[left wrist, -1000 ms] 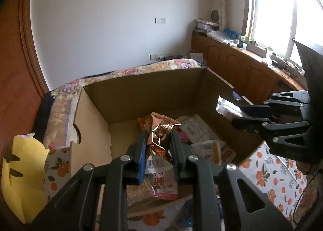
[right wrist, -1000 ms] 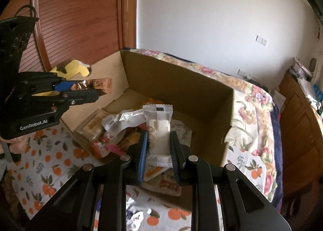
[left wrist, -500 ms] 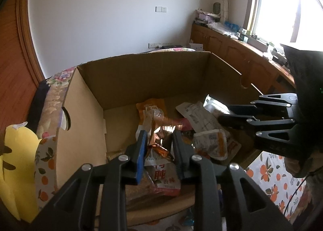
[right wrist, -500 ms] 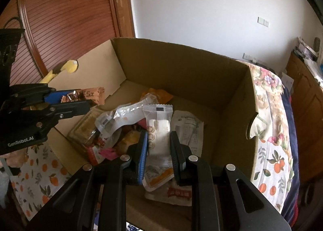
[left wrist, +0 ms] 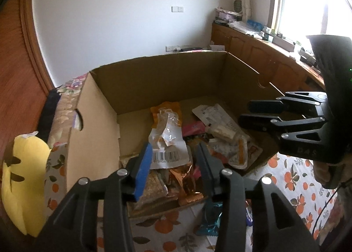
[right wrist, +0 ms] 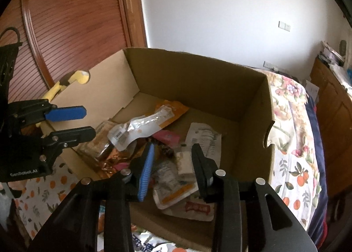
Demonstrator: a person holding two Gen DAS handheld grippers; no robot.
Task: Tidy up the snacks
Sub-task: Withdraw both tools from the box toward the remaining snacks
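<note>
Tools hover over the box: left tool and right tool both just opening, empty. Snacks lie dropped inside, tidied together.

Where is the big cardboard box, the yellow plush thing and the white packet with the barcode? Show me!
cardboard box (left wrist: 158,80), left wrist view, on its inner back wall.
yellow plush thing (left wrist: 24,175), left wrist view, on its yellow body.
white packet with the barcode (left wrist: 169,153), left wrist view, just above the barcode.

I can read "GenRobot.AI" in white on my left gripper. The snack packs' print is too blurry.
</note>
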